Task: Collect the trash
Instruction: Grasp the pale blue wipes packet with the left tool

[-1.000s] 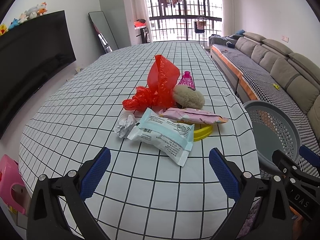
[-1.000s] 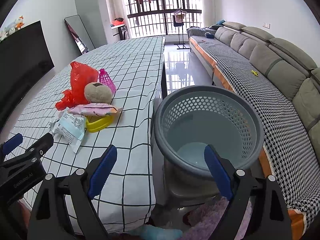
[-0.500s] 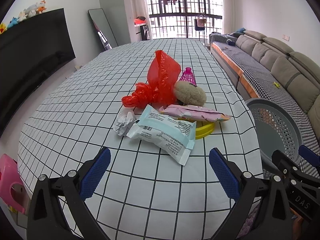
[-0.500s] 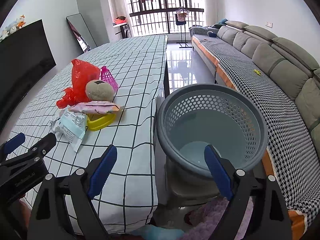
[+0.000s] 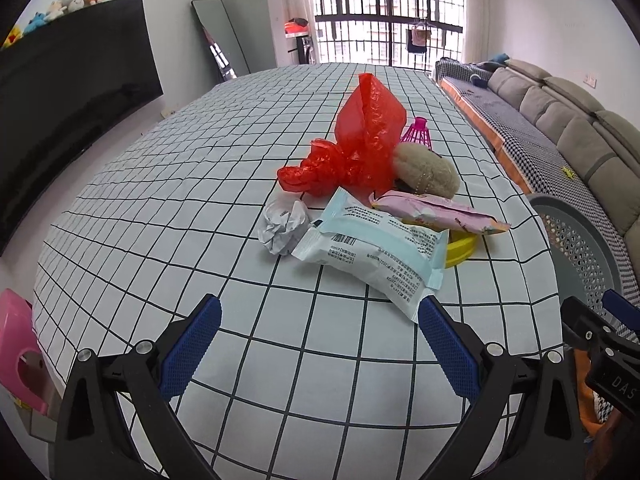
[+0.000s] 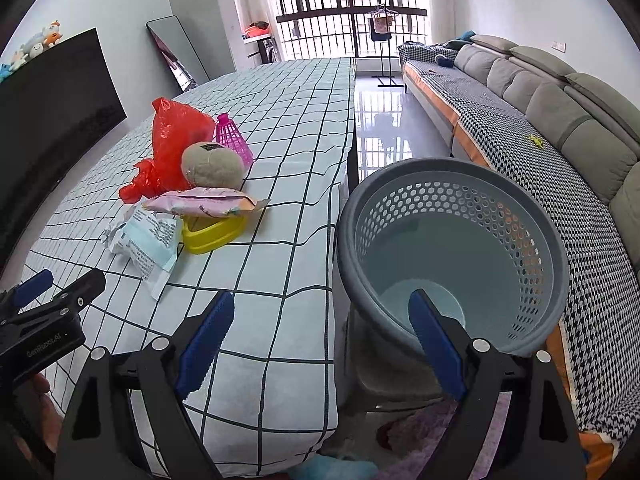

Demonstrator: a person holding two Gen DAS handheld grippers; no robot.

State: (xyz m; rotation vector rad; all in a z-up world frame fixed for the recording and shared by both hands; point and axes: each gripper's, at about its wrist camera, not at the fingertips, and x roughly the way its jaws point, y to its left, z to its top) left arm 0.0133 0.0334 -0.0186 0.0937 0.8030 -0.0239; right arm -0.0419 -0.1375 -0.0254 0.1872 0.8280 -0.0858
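A pile of trash lies on the checked tablecloth: a light blue wrapper (image 5: 372, 252) (image 6: 150, 240), a crumpled white paper ball (image 5: 282, 226), a pink wrapper (image 5: 436, 208) (image 6: 204, 202) over a yellow dish (image 5: 460, 248) (image 6: 212, 232), and a red plastic bag (image 5: 360, 148) (image 6: 172, 140). A grey perforated basket (image 6: 452, 256) (image 5: 580, 240) stands beside the table's right edge. My left gripper (image 5: 320, 344) is open, just short of the blue wrapper. The open right gripper (image 6: 322, 340) hovers between the table edge and the basket.
A tan plush ball (image 5: 426, 172) (image 6: 212, 166) and a pink shuttlecock (image 5: 418, 132) (image 6: 232, 138) sit behind the pile. A grey sofa (image 6: 540, 92) runs along the right wall, a black TV (image 5: 68, 108) along the left. A pink stool (image 5: 16, 356) stands by the table's near left corner.
My left gripper has moved forward toward the pile, so the wrappers look larger and nearer. My right gripper has barely shifted; both stay open.
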